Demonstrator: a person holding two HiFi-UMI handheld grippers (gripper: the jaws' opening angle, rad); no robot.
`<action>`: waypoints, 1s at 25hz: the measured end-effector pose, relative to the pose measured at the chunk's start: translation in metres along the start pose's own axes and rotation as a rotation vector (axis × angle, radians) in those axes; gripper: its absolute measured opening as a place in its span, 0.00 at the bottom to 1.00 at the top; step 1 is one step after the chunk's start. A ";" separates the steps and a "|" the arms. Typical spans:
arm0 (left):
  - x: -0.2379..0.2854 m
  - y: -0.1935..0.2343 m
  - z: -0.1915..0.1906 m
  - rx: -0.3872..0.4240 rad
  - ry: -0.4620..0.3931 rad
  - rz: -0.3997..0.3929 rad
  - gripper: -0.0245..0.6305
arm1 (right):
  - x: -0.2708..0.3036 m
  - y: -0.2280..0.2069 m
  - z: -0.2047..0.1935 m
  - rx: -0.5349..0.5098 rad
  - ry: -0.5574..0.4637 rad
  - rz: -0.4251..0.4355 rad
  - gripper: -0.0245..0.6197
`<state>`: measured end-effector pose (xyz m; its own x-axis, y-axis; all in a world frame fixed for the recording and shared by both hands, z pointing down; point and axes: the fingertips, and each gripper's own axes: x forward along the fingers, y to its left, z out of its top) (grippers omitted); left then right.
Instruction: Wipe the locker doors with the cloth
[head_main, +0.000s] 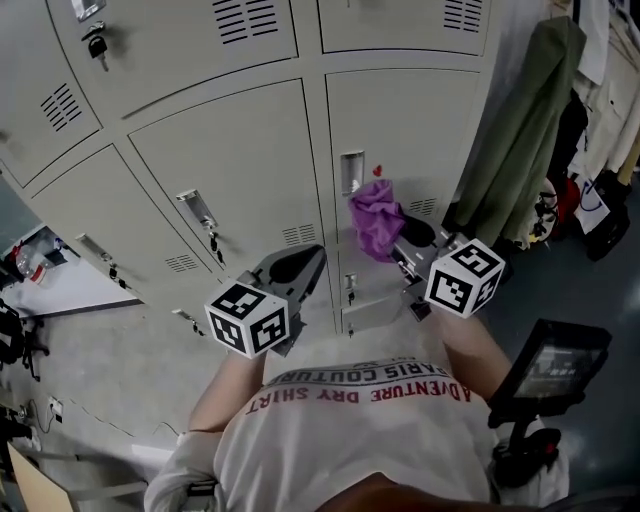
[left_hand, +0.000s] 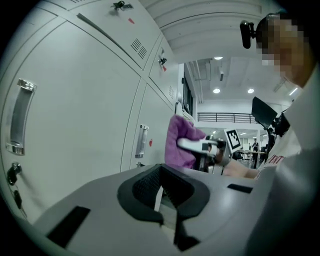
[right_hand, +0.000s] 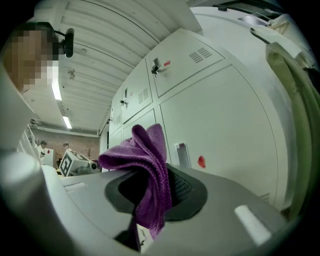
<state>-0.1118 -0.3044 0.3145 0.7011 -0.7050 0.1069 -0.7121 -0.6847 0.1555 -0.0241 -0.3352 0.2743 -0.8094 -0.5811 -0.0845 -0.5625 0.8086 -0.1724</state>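
Note:
A purple cloth (head_main: 375, 222) hangs bunched from my right gripper (head_main: 405, 240), which is shut on it just in front of a grey locker door (head_main: 410, 120), below that door's recessed handle (head_main: 351, 172). In the right gripper view the cloth (right_hand: 145, 155) drapes over the right gripper (right_hand: 152, 192); whether it touches the door cannot be told. My left gripper (head_main: 290, 268) is held lower left, before the neighbouring door (head_main: 240, 160), shut with nothing in it. From the left gripper (left_hand: 160, 192) view, the cloth (left_hand: 180, 142) and right gripper (left_hand: 200, 146) show beyond.
A green coat (head_main: 520, 120) and other clothes and bags hang right of the lockers. A dark screen on a stand (head_main: 550, 360) is by the person's right side. Keys (head_main: 97, 45) dangle from an upper lock. A white surface (head_main: 60, 285) lies at left.

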 end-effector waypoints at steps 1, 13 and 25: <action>0.000 0.001 -0.001 -0.003 0.004 0.004 0.04 | 0.005 0.000 0.015 -0.030 -0.023 0.003 0.15; 0.000 0.021 0.019 0.052 -0.001 0.094 0.04 | 0.071 0.005 0.134 -0.155 -0.214 0.069 0.15; 0.018 0.039 0.020 0.071 -0.035 0.164 0.04 | 0.101 -0.016 0.127 -0.191 -0.198 0.008 0.15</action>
<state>-0.1278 -0.3469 0.3031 0.5744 -0.8135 0.0907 -0.8185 -0.5703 0.0685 -0.0751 -0.4186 0.1435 -0.7760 -0.5659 -0.2786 -0.5929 0.8051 0.0161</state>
